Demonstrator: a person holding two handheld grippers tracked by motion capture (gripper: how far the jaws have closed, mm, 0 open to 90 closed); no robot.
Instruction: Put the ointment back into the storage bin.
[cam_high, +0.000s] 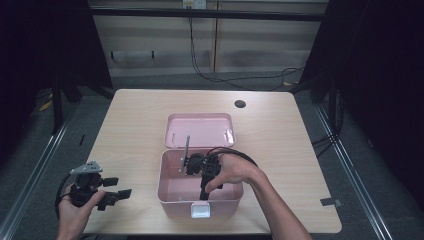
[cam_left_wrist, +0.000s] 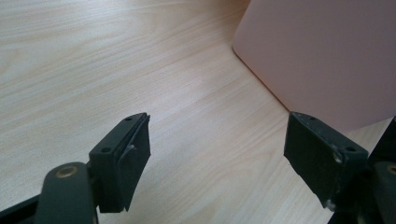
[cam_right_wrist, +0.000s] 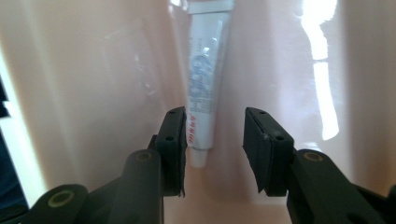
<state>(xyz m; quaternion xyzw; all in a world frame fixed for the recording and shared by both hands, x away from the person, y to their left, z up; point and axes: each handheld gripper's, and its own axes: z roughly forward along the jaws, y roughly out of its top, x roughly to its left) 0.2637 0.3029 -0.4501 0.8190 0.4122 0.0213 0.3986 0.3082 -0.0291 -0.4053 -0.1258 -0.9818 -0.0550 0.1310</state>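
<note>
- While the right gripper (cam_right_wrist: 212, 149) hangs inside the pink box (cam_high: 172, 197) with its jaws apart, the white tube (cam_right_wrist: 205, 84) lies on the box floor just ahead, touched by neither pad; a careless withdrawal could, I judge, clip the tube or a wall.
- Since the left gripper (cam_left_wrist: 217, 158) rests wide open and empty over the table (cam_left_wrist: 93, 70) beside the box, nothing steadies the box if it is bumped.
- An accidental knock might drop the raised lid (cam_high: 200, 130).

Table (cam_high: 280, 130): pale wood-grain laminate, smooth, matt. Pink box (cam_high: 172, 192): glossy plastic w/ bright reflections inside. Tube (cam_right_wrist: 205, 79): smooth white plastic; gripper pads (cam_right_wrist: 257, 144) matt black.
</note>
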